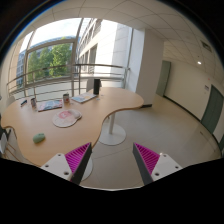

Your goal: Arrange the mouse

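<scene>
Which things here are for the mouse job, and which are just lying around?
For the job:
- the tool, open and holding nothing
- the desk
- maybe the round pink mat
I cannot pick out the mouse from here.

Just lying about:
- the cup
- the small green thing
- the papers

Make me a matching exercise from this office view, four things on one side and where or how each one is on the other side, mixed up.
Things:
1. round pale flat disc
2. small green object
3. dark green door
4. hand-held gripper

Places or states:
A. in the wall, off beyond the table's end
B. open, nothing between its fingers
C. by the near edge of the curved wooden table
D. further in on the tabletop, near a cup

Pairs: 1-D, 2-C, 3-A, 4-B.
</scene>
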Demonstrator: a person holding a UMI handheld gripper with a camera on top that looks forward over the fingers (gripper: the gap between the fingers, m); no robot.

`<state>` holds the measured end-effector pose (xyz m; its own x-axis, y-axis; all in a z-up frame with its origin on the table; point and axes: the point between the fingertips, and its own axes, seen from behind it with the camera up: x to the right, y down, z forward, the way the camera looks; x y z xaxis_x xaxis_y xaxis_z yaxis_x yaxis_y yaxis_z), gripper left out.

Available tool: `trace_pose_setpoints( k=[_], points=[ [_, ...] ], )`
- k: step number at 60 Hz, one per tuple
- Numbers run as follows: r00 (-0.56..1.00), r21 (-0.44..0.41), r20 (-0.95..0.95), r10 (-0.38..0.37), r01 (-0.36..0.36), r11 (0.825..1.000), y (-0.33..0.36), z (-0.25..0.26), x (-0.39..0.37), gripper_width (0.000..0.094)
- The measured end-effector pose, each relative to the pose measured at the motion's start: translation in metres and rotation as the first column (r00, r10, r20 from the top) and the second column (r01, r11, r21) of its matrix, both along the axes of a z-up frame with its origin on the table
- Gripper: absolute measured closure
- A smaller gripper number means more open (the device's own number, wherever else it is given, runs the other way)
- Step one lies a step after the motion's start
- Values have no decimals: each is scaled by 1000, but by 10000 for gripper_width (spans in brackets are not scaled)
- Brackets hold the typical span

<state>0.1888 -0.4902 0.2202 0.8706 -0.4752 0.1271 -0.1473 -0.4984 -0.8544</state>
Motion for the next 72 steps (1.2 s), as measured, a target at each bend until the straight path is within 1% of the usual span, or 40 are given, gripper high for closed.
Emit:
trace_pose_setpoints(
  k=[9,17,26,36,44,53,60,72],
  points=[
    [1000,-34,20,21,-21,999,-5,-14,-11,86],
    [999,-75,10,46,-45,996,-18,-40,-49,88],
    [996,-123,-13,94,-95,988,-26,-81,-119,87],
    [980,-147,-58,192,-199,969,-14,-122,-219,85],
    [961,-128,-89,261,-271,954,18,-136,-285,86],
    [942,-99,-97,322,-331,938,78,-150,-331,88],
    [929,-85,-111,353,-362,928,129,-163,-354,91],
    [909,-89,-137,394,-407,909,218,-197,-365,89]
  ],
)
